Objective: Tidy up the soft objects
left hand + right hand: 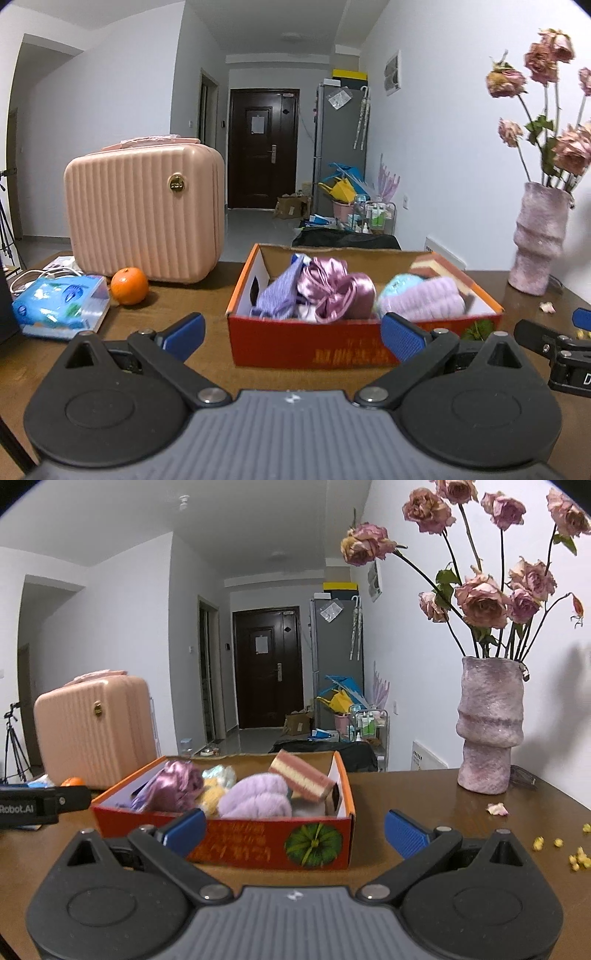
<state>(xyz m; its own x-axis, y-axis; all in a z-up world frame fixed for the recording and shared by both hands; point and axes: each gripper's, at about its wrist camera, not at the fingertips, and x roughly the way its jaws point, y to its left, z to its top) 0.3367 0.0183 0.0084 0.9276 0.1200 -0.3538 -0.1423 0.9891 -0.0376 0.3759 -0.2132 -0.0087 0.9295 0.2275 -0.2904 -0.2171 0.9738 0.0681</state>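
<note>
A red and orange cardboard box lies on the brown wooden table, its long axis crosswise to both cameras, holding a shiny mauve satin scrunchie, a fluffy lilac headband and a pink-and-cream striped sponge. Just before the box, the left gripper and right gripper hover spread wide, empty.

Pink suitcase, orange beside it; vase right
</note>
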